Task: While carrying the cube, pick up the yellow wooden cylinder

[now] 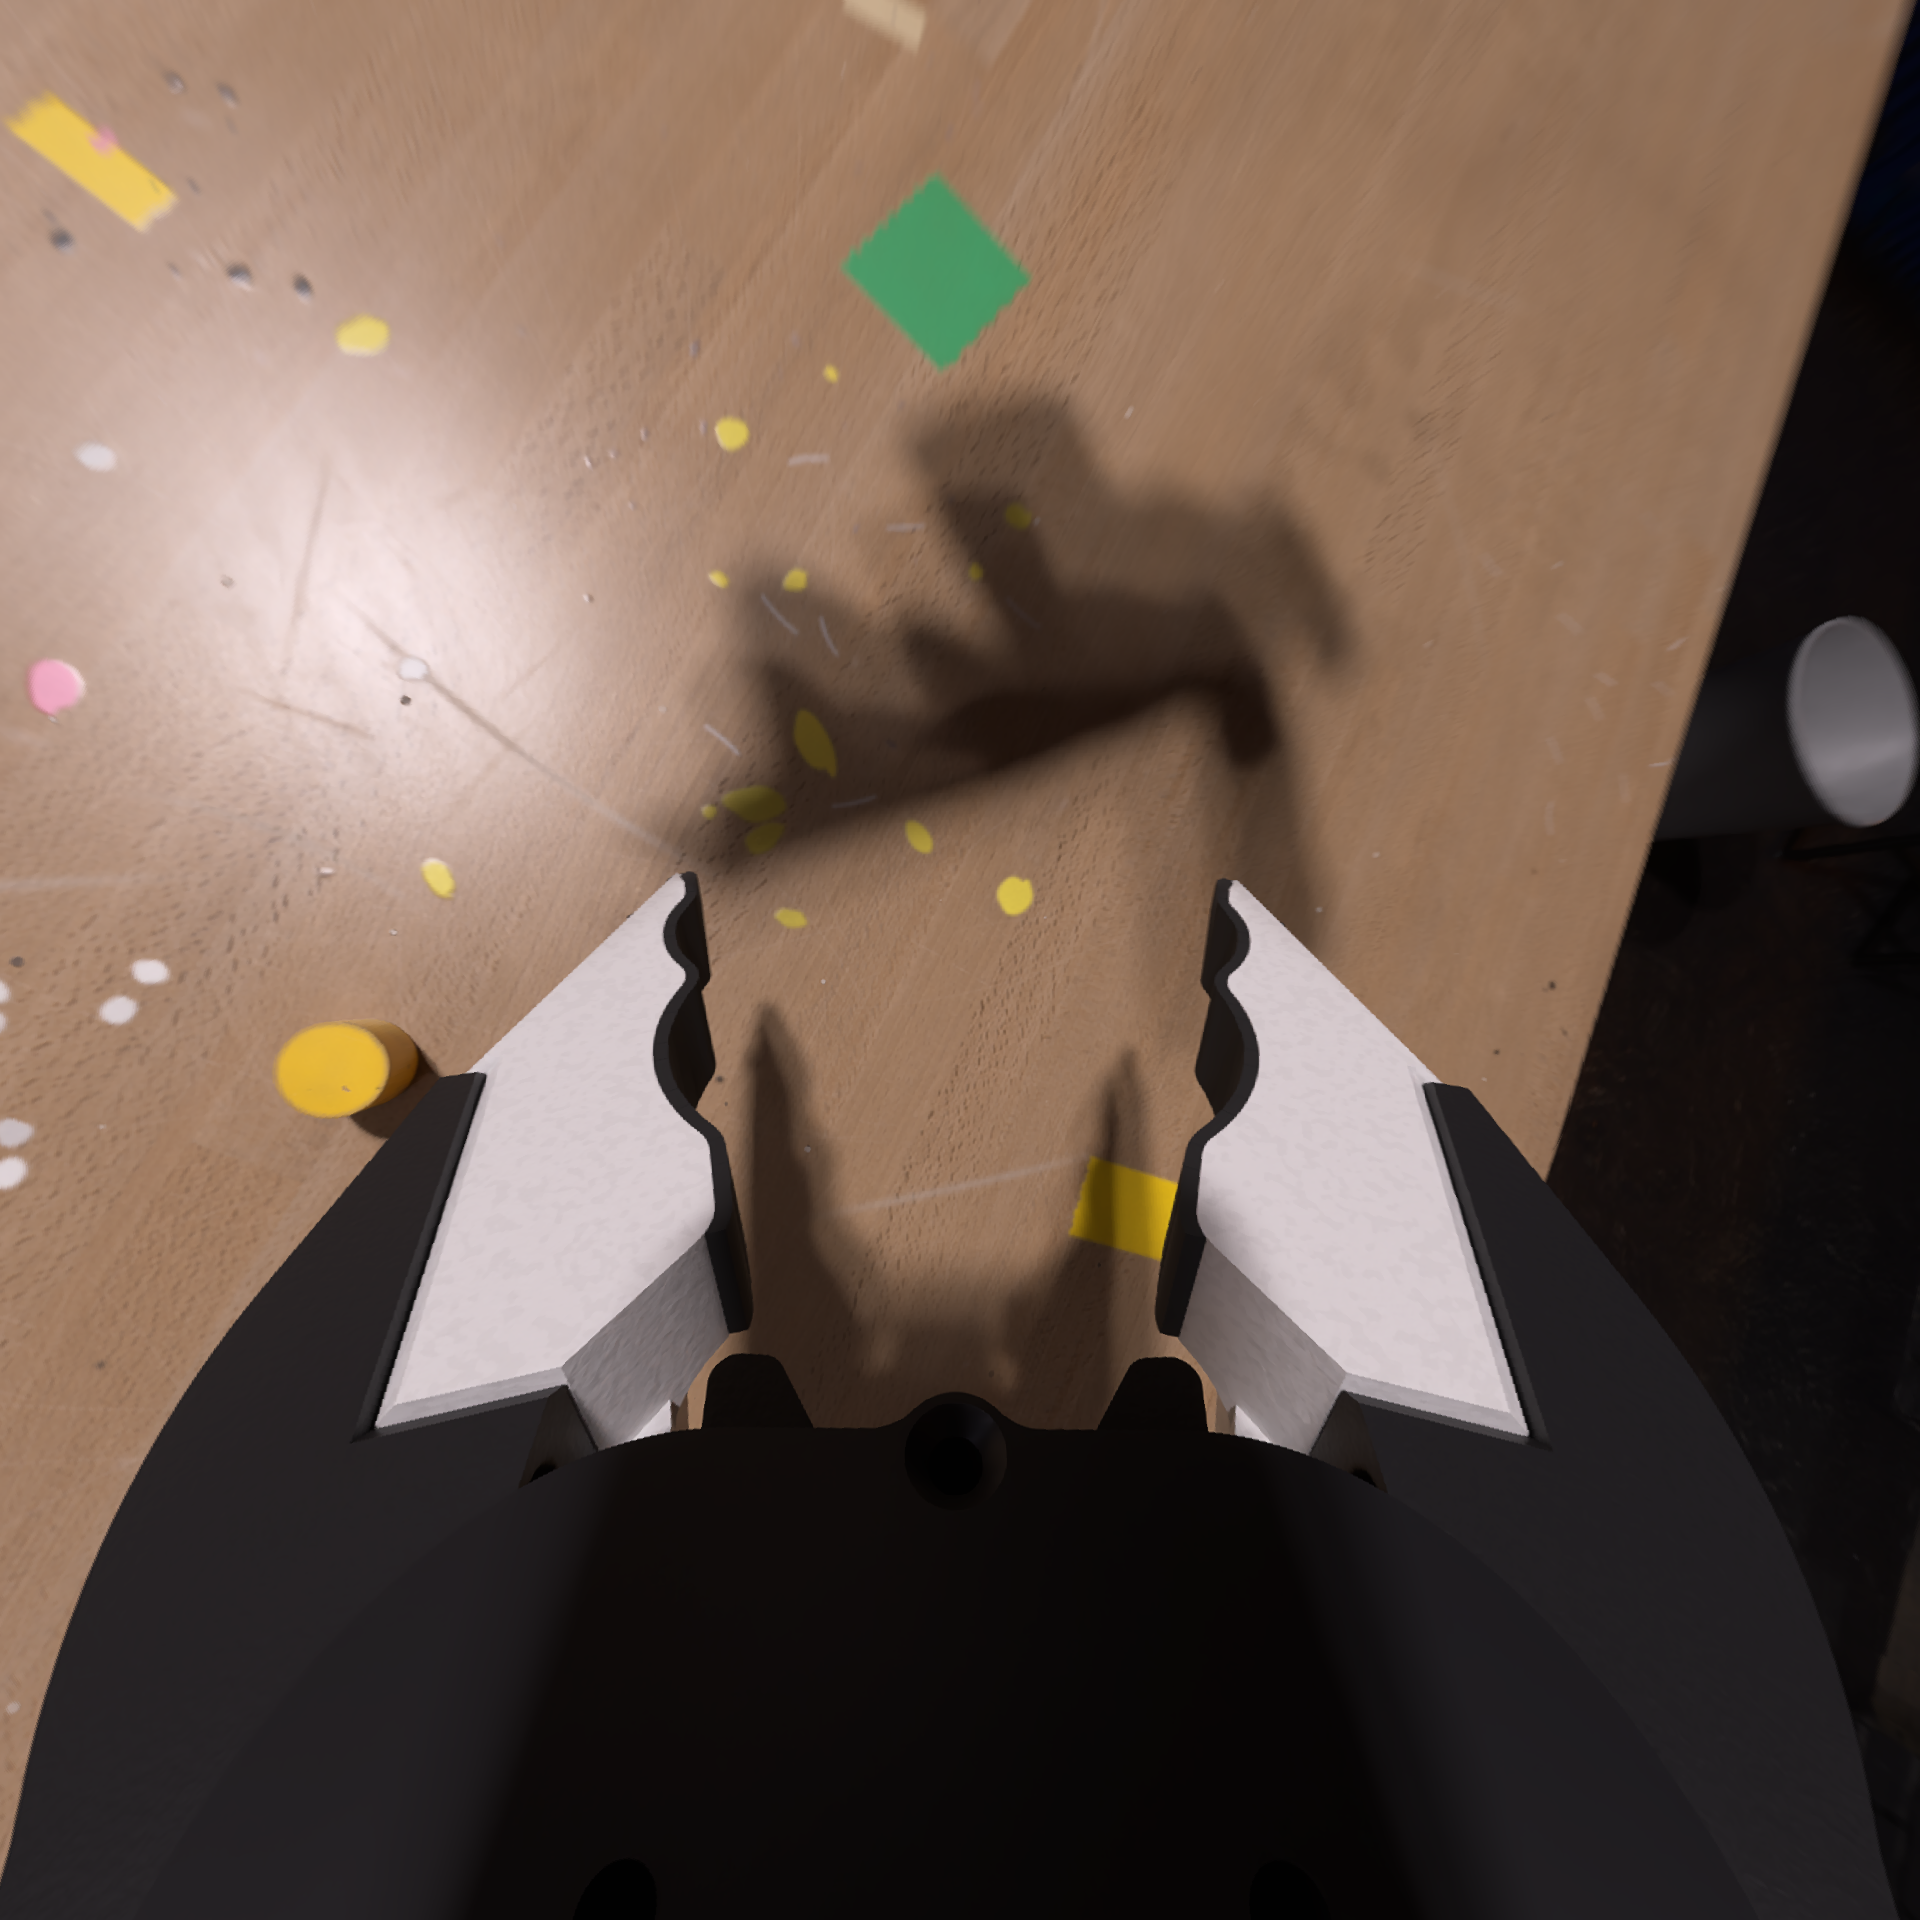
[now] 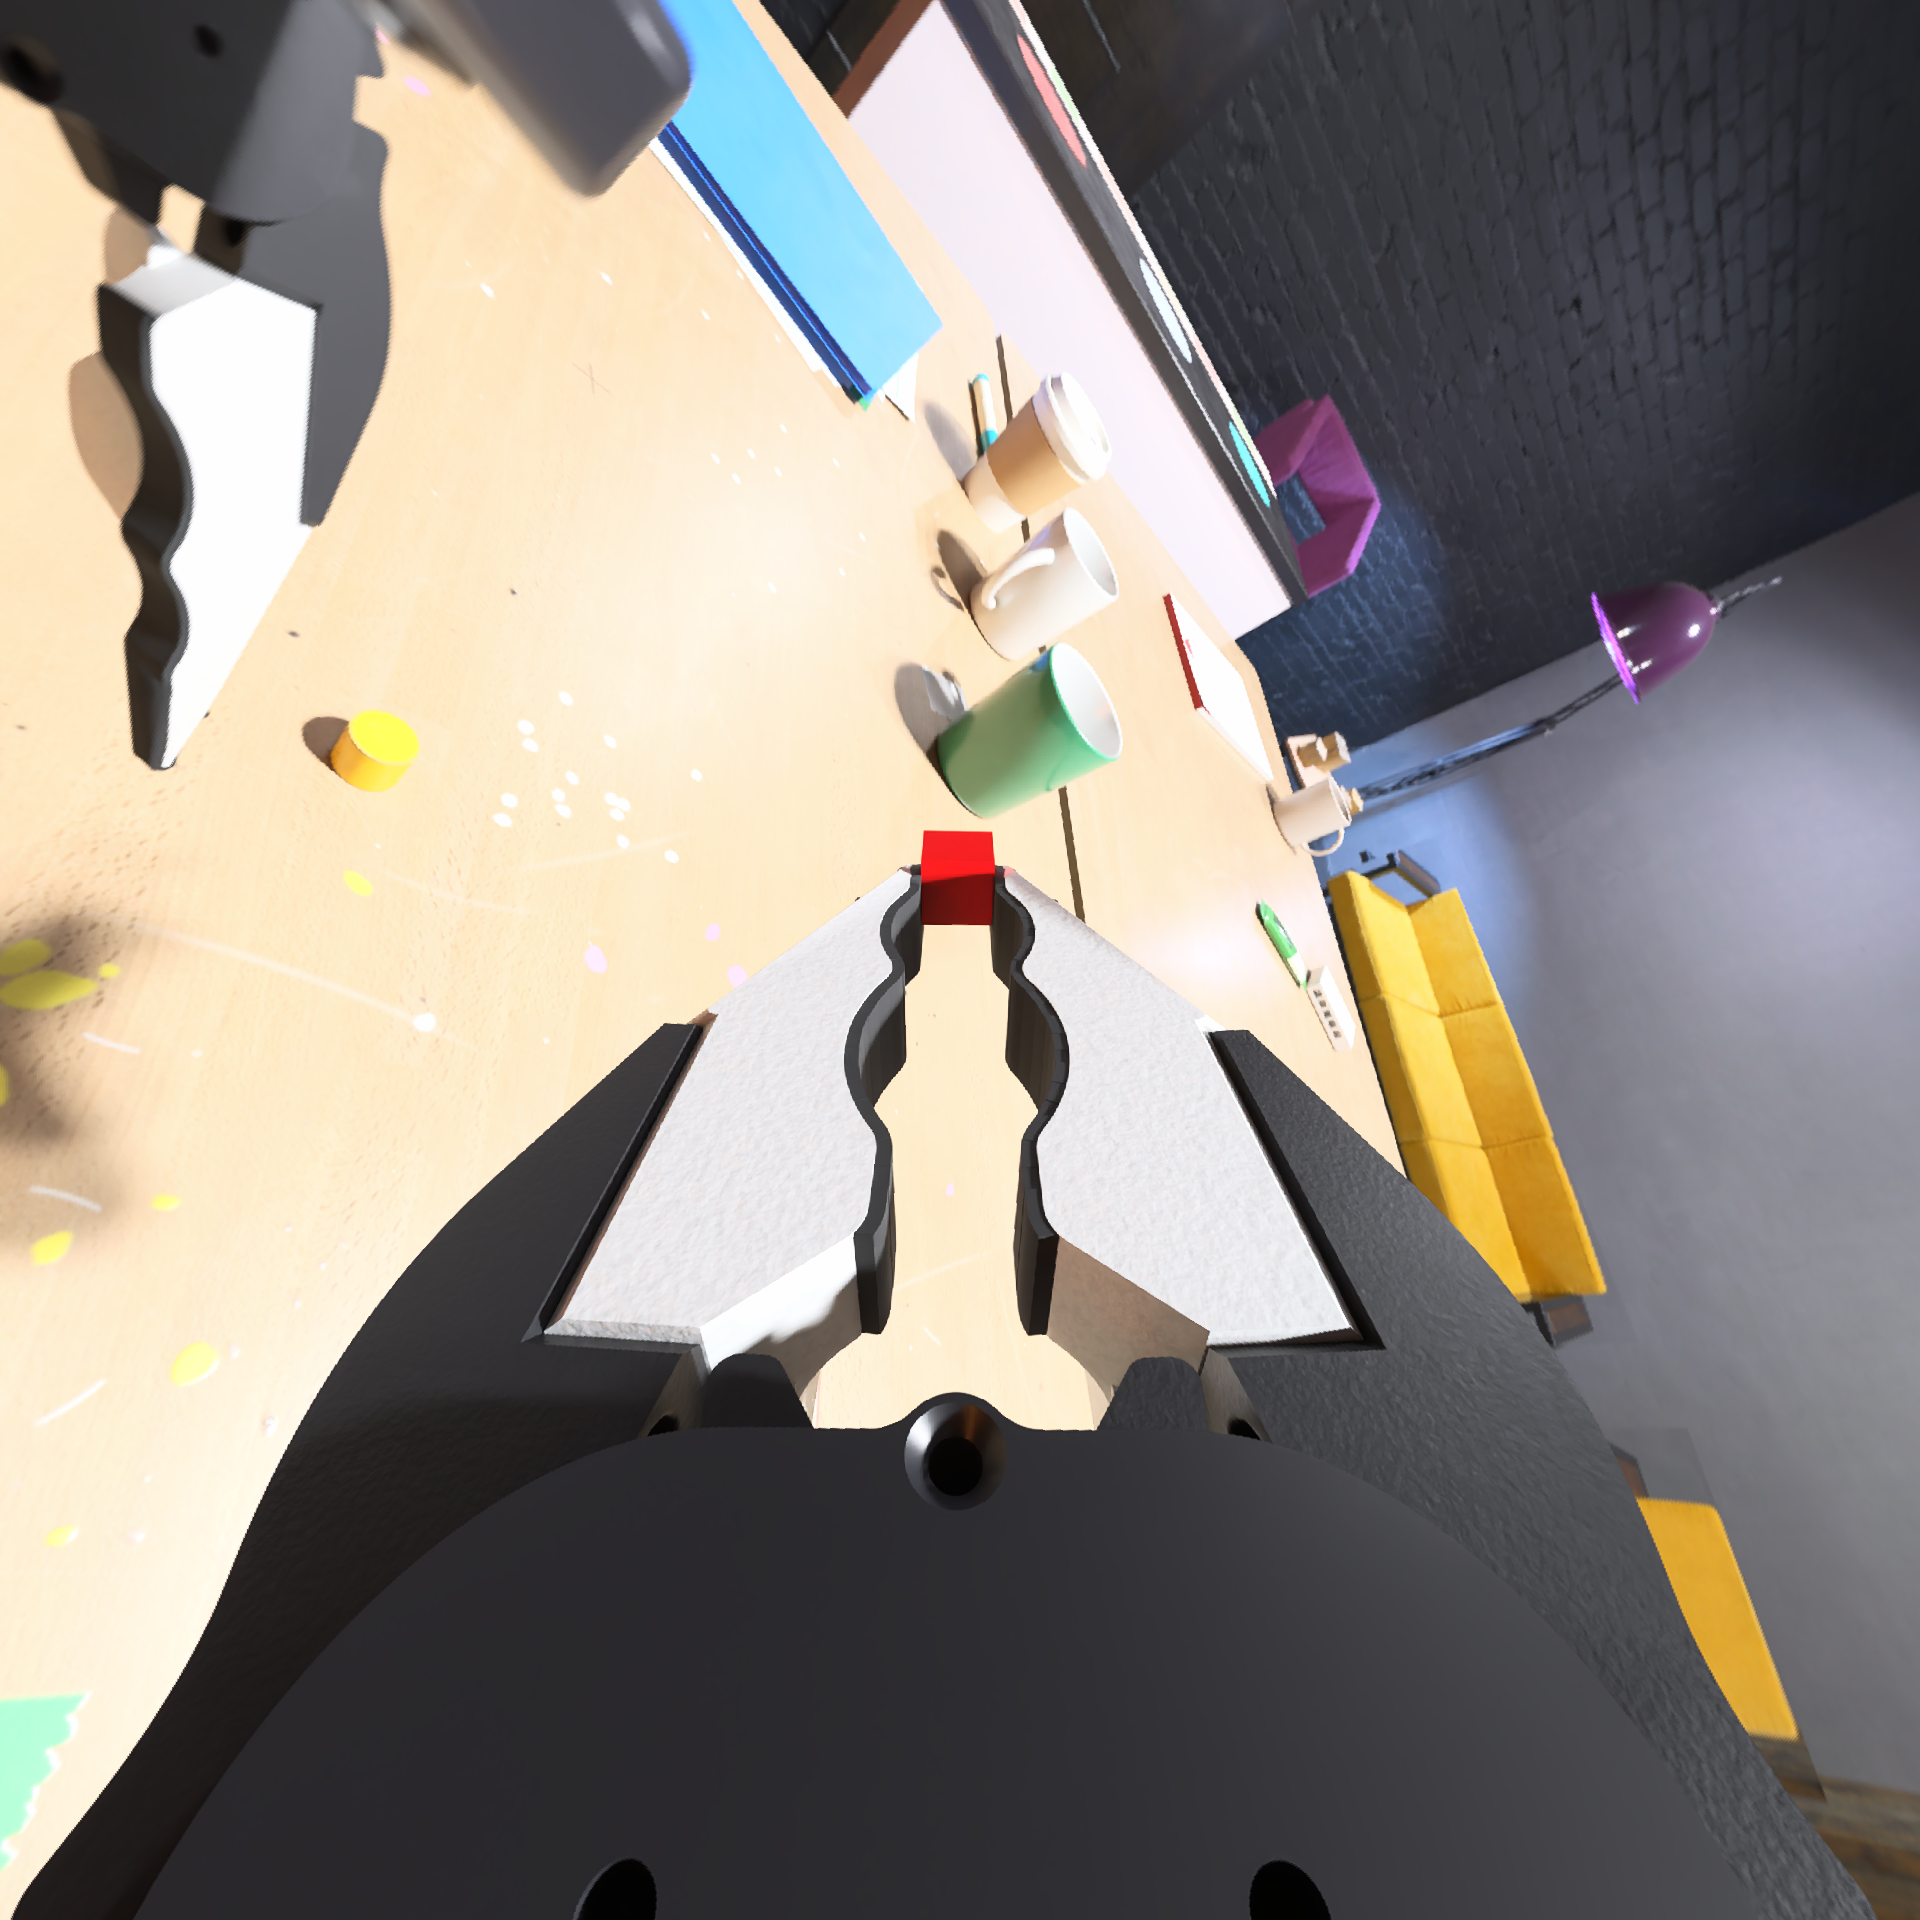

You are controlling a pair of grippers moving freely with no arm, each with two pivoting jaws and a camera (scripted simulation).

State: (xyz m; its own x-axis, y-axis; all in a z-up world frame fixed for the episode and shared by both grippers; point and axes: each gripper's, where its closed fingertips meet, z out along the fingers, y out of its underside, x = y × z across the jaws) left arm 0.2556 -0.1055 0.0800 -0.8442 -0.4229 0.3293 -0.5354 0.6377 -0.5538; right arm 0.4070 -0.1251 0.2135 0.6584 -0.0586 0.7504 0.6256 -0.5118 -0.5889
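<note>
The yellow wooden cylinder is short and squat and stands upright on one flat end on the wooden table, axis vertical, round top face up. In the left wrist view it sits low on the left, just beside the outer edge of the left gripper's left finger, outside the gap, not touching as far as I can tell. In the right wrist view the same cylinder sits mid-left, near the tip of the left gripper, which hangs fingers-down over the table at upper left.

Left gripper: jaws wide apart, nothing between them, only bare tabletop w/ yellow paint flecks and a yellow tape strip beside its right finger. It is tilted down toward the table, above the surface; its shadow falls ahead.

Right gripper: jaws drawn in and clamped on the red cube at the very fingertips, cube held off the table, top face lit, near face in shade. View is rolled, so the table runs diagonally.

Farther right on the table: green mug, white mug, paper coffee cup, all in a row; blue folder beyond. A green square patch lies on the tabletop far from the left gripper.
</note>
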